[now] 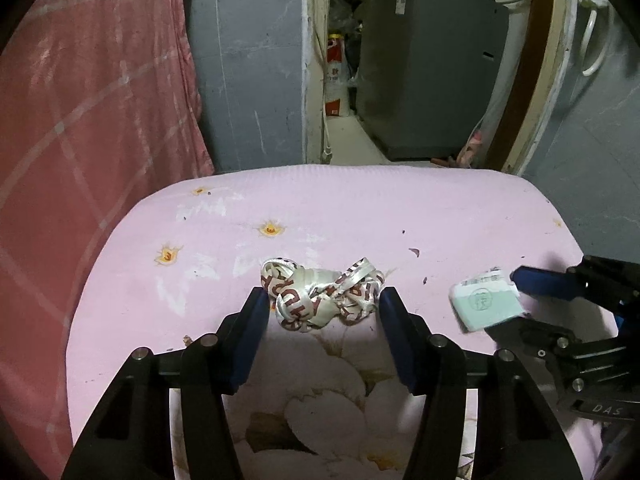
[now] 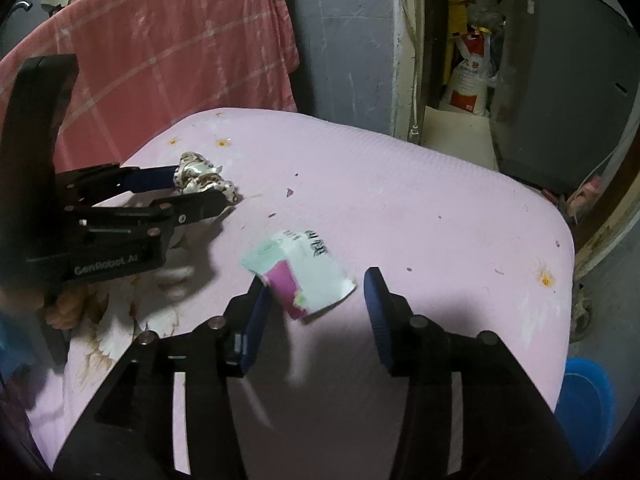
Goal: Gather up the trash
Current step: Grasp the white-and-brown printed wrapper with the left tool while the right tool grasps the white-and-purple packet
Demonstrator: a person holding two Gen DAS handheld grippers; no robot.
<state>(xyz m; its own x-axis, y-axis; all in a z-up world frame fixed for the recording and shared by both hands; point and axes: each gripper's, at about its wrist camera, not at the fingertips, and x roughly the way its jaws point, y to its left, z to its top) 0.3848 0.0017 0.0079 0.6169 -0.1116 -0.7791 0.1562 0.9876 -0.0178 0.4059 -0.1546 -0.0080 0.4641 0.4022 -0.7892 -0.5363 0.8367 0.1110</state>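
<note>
A knotted white ribbon with red lettering (image 1: 296,300) lies on the pink flowered cloth (image 1: 360,208). My left gripper (image 1: 322,296) has a blue pad against each side of it. From the right wrist view the ribbon (image 2: 196,168) sits between that gripper's fingers (image 2: 202,186). A crumpled white, mint and magenta packet (image 2: 308,276) lies between the fingers of my right gripper (image 2: 316,280). The left pad touches it and a small gap shows at the right pad. The left wrist view shows the packet (image 1: 486,300) at the right gripper's tips (image 1: 504,302).
A pink plaid blanket (image 1: 80,120) hangs at the left beyond the cloth's edge. A grey appliance (image 1: 432,64) and a red and white sack (image 1: 334,80) stand behind. A blue bucket (image 2: 584,400) sits below the cloth's right edge. A hand (image 2: 66,304) holds the left gripper.
</note>
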